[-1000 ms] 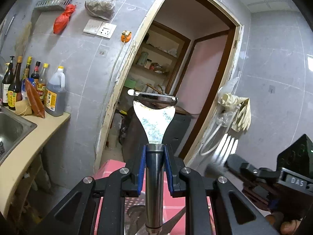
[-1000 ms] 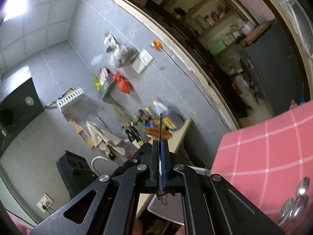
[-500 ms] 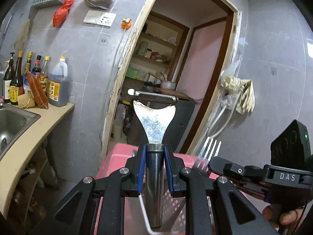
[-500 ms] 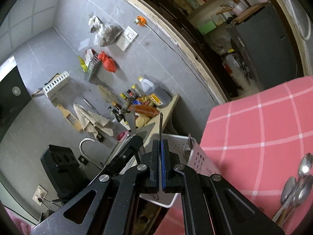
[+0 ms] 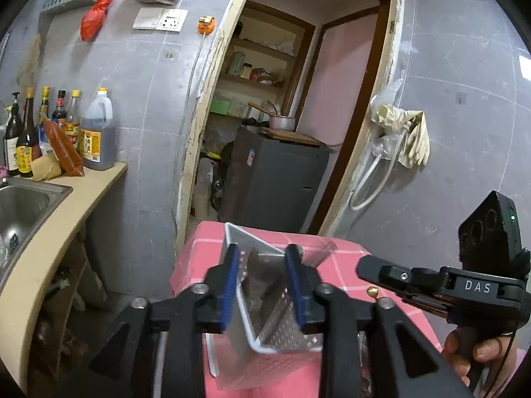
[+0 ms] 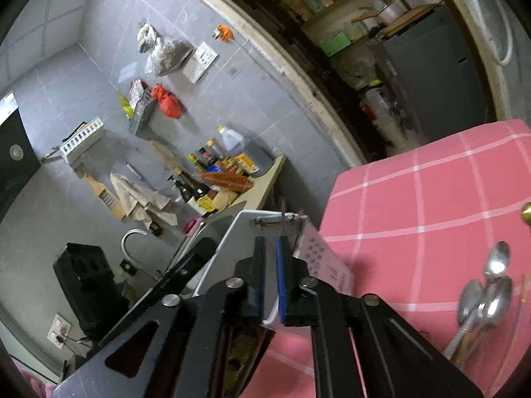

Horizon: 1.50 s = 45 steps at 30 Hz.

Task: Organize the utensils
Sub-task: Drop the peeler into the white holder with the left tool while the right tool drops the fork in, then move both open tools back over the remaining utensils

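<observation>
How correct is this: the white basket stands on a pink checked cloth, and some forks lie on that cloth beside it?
One detail is wrong. The utensils lying on the pink checked cloth are spoons, not forks; the right wrist view shows their rounded bowls. The rest holds: the white basket stands on that cloth, and the spoons lie beside it.

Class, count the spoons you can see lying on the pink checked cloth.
3 spoons, bunched at the cloth's right edge in the right wrist view: one bowl uppermost, two overlapping just below. The frame edge may hide more.
</observation>
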Tool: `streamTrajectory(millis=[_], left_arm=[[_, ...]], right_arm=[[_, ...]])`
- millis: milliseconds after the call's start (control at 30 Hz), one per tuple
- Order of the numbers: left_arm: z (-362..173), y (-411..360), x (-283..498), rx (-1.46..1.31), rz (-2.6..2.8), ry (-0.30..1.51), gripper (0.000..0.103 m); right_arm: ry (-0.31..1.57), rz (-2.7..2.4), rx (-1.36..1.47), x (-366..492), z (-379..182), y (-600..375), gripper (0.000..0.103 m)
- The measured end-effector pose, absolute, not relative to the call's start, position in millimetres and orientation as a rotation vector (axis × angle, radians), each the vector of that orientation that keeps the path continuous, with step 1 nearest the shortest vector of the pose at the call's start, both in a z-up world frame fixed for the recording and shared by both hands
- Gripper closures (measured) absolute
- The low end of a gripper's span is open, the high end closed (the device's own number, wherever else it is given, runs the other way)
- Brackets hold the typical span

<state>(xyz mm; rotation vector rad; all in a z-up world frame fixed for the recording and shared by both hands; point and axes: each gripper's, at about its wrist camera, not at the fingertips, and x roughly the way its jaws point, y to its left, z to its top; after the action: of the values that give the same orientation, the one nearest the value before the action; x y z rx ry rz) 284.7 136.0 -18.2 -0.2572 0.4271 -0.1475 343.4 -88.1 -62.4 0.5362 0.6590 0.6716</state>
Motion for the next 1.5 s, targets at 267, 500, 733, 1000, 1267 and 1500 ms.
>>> streamTrajectory(millis=[267,500,733,1000,1267,1500], left_arm=[[-5,123,265,-0.246,-0.142,0.409,0.034],[-1,87,241,-0.205,-0.121,0.358,0.001],[-16,50,228,-0.149,-0.102,0.385,0.0],[-47,22,219,-0.153,-0.1,0.442,0.0],[-74,1,228,-0.128,-0.099,0.518,0.0],[-98,4,247,-0.197,-0.118,0.628,0.001]], right_arm=[[0.539,0.459,0.433,304,-41,-141,0.045],[0.437,0.233,0.206,272,-26,-171,0.016],[0.412,0.104,0.101,240,-25,-203,0.004],[0.45,0.084,0.028,230,-49,-224,0.003],[0.538,0.119,0.041,246,-84,-235,0.003],[0.629,0.211,0.074,267,-109,-239,0.003]])
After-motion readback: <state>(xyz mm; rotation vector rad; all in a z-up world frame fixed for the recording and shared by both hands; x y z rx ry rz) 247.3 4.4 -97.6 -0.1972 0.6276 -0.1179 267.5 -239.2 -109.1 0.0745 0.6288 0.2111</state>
